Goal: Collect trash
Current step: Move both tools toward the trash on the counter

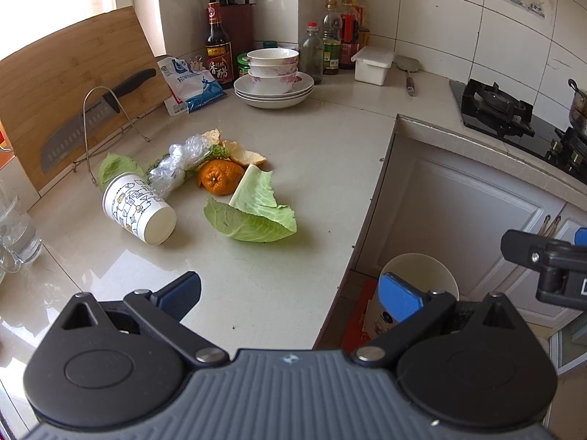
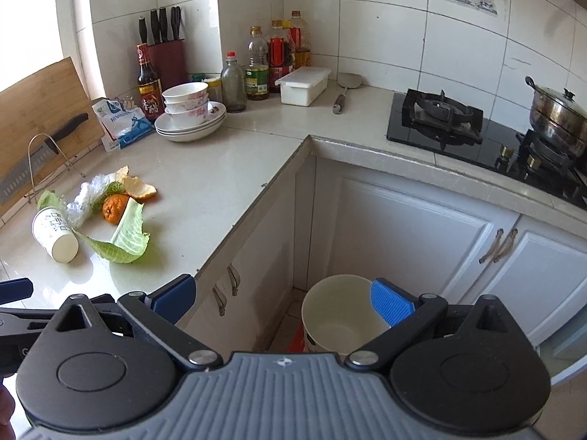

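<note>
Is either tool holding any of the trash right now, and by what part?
Nothing is held. The left tool and right tool are both open and empty; the paper cup lies untouched on the counter.

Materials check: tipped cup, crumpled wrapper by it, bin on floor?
Cup: looks like matte paper, printed drawings, plain white base.
Wrapper: thin clear plastic film, glossy, crinkled highlights.
Bin: probably plastic, smooth cream inner wall; the material can't be confirmed.

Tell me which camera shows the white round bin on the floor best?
The right wrist view: the white round bin shows its open mouth and inside. In the left wrist view, a gripper finger hides much of it.
</note>
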